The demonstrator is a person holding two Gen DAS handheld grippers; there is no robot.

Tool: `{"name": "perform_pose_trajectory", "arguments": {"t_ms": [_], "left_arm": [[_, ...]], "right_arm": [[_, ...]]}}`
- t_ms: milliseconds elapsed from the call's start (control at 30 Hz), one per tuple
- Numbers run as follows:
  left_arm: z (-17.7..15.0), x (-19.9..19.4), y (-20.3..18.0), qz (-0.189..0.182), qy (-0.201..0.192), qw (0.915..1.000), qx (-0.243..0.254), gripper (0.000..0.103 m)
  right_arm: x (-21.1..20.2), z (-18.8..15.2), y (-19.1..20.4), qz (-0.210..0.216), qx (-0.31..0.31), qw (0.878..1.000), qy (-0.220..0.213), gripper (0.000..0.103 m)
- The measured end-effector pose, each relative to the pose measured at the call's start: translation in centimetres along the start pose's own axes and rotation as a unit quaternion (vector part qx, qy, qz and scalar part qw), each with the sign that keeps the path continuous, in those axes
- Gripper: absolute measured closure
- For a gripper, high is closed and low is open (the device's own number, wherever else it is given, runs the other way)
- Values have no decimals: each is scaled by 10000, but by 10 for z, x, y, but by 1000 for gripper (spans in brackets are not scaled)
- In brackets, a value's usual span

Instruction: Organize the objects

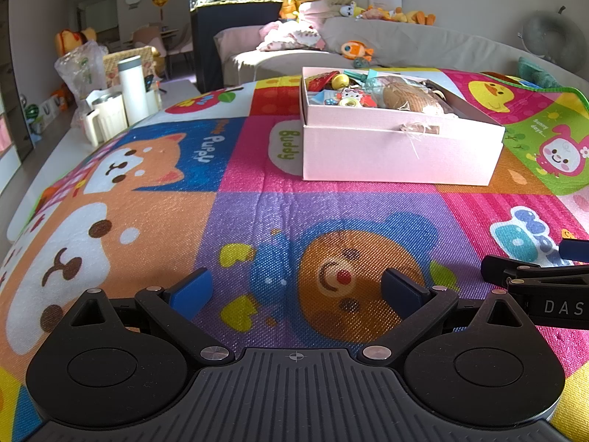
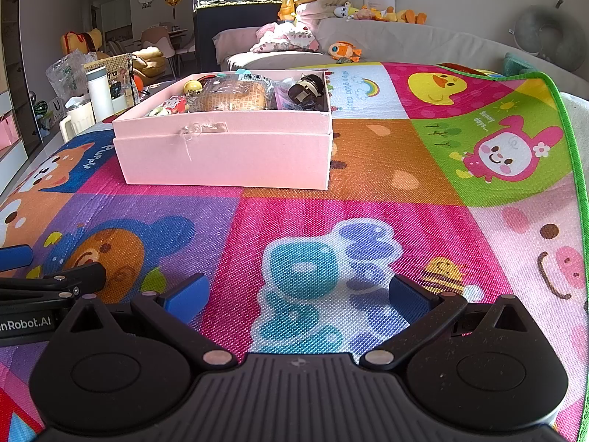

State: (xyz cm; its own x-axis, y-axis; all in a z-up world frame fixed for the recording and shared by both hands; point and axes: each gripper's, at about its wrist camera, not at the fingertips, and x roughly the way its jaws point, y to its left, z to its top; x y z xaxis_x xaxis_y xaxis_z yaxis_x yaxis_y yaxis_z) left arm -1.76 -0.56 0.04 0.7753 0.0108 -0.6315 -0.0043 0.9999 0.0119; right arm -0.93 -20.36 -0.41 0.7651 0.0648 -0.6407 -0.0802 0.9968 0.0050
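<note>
Nearest, the left gripper [image 1: 296, 291] and right gripper [image 2: 296, 298] rest side by side low over the cartoon play mat [image 2: 368, 169], each spread wide with nothing between its blue pads. Farther on sits one pink box [image 2: 228, 154], open-topped and crowded with small toys and a bagged bundle [image 2: 235, 97]. No loose item shows on the mat, so the sorting looks either complete or waiting on things out of view.

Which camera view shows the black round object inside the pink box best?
The right wrist view: the black round object lies in plain sight in the far right corner of the pink box. In the left wrist view that corner is hidden behind a bagged brown item, so it cannot be made out.
</note>
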Motion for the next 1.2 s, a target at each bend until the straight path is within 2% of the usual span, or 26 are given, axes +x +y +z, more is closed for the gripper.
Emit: {"name": "perform_pose_trajectory", "arguments": {"t_ms": [1200], "left_arm": [[0,0,0,-18,-6,10000,-35,2]], "right_arm": [[0,0,0,1,-1,10000,0,0]]}}
